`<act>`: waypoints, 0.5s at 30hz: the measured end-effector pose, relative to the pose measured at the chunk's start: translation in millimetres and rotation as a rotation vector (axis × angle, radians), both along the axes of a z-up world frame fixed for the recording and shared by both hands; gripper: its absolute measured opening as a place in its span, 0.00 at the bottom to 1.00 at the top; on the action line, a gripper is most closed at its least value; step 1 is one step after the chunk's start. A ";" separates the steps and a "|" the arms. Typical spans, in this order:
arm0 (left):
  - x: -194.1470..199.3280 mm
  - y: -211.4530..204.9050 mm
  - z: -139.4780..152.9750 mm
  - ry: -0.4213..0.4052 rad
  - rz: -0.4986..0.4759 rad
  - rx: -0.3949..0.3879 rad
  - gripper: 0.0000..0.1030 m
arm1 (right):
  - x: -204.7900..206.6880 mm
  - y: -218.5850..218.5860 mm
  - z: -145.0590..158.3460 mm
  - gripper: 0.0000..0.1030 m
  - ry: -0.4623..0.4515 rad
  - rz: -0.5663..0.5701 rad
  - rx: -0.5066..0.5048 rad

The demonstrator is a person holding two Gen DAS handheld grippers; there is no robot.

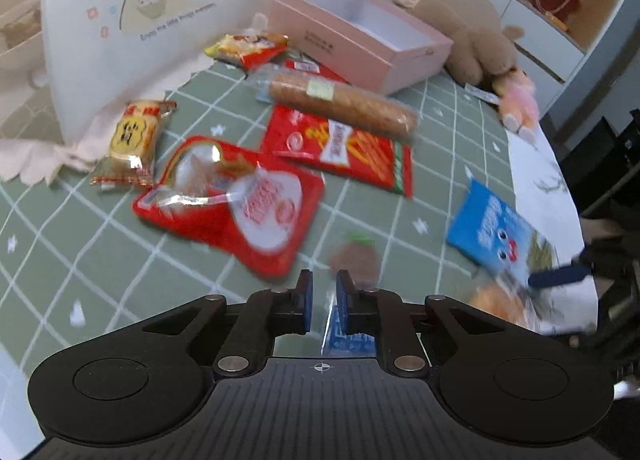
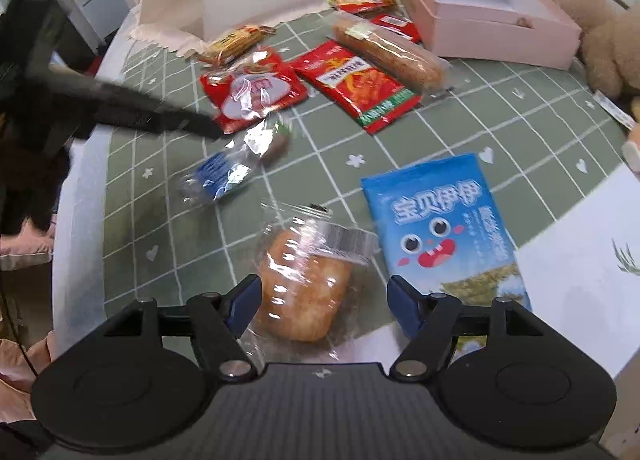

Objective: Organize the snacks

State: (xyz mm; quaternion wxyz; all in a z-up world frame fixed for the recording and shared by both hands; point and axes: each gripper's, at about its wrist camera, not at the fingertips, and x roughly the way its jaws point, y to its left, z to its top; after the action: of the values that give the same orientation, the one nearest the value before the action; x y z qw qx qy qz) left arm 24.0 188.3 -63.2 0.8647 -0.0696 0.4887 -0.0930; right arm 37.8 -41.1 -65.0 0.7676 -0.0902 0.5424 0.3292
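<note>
My left gripper (image 1: 322,280) is shut on a clear packet (image 1: 352,260) with blue print and a small brown snack inside. In the right wrist view that packet (image 2: 236,168) hangs blurred just above the green checked cloth (image 2: 400,148), below the left gripper (image 2: 212,128). My right gripper (image 2: 324,288) stands open around a bun in clear wrap (image 2: 304,284); the pads do not press on it. A blue snack bag (image 2: 440,228) lies right beside the bun. An open, empty pink box (image 1: 340,56) stands at the back.
Between me and the box lie a long bread roll (image 1: 344,108), two red packets (image 1: 340,148) (image 1: 240,204), a yellow cracker pack (image 1: 132,140) and a small packet (image 1: 248,46). A white cartoon-printed bag (image 1: 152,20) stands back left, a plush bear (image 1: 472,40) back right.
</note>
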 end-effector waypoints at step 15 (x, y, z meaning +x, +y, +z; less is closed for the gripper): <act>5.8 -98.8 -20.7 -0.073 -0.433 0.399 0.43 | -24.7 -31.7 4.2 0.69 -0.060 -0.071 -0.059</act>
State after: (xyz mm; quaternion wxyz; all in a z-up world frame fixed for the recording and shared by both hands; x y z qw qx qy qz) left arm 29.8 89.5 -83.9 0.8384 0.2111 0.4692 -0.1799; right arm 13.1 -72.7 -60.8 0.7919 -0.1032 0.5314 0.2826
